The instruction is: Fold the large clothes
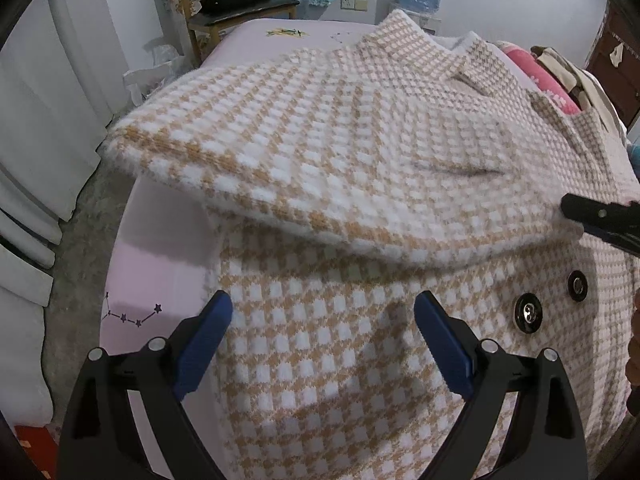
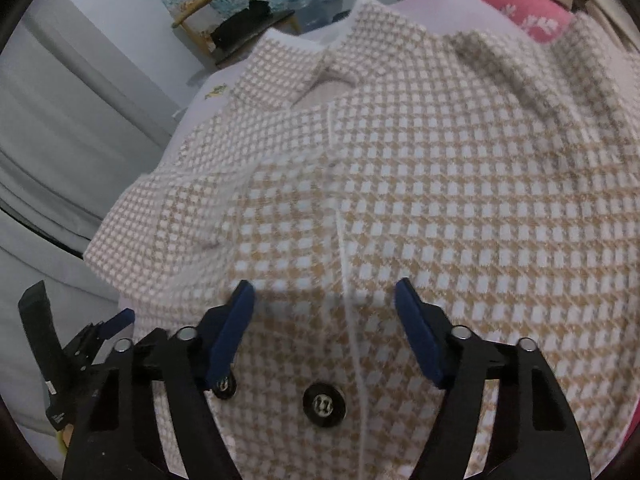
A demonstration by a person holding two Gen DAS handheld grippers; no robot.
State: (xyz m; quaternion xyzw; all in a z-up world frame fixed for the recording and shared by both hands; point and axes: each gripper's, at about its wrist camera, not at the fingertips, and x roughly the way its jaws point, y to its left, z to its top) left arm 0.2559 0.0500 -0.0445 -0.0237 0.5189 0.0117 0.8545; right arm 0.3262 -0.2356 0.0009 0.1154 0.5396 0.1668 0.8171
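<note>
in the left wrist view, a tan-and-white houndstooth coat [image 1: 360, 208] lies spread front-up on a pale pink bed sheet [image 1: 160, 248], its collar [image 1: 404, 48] toward the far end of the bed and two dark buttons [image 1: 529, 313] showing near the right edge of the picture. one sleeve [image 1: 280, 168] is already laid across the chest, its cuff end toward the left, so the first inward fold on that side looks done. the left gripper [image 1: 323, 344] hangs over the lower front panel with its blue pads wide apart and nothing pinched between them; the cloth is below them, not in them. the tip of the right gripper [image 1: 600, 220] pokes in from the right edge, near the folded sleeve's end, but whether it touches the cloth cannot be told from here. in the right wrist view, the coat fills most of the frame, with the front edge seam [image 2: 345, 264] running down between the pads and the buttons [image 2: 324, 399] just beneath. the right gripper [image 2: 325, 320] stands partly open above the front opening, pads apart and clamped on nothing. the left gripper shows at the lower left edge, beside the bed. a pink pillow [image 2: 520, 4] sits past the collar. judged from how it lies, the task is early: one sleeve is in, while the other sleeve's state is not visible here, and the lengthwise folds of the body remain to be made.
</note>
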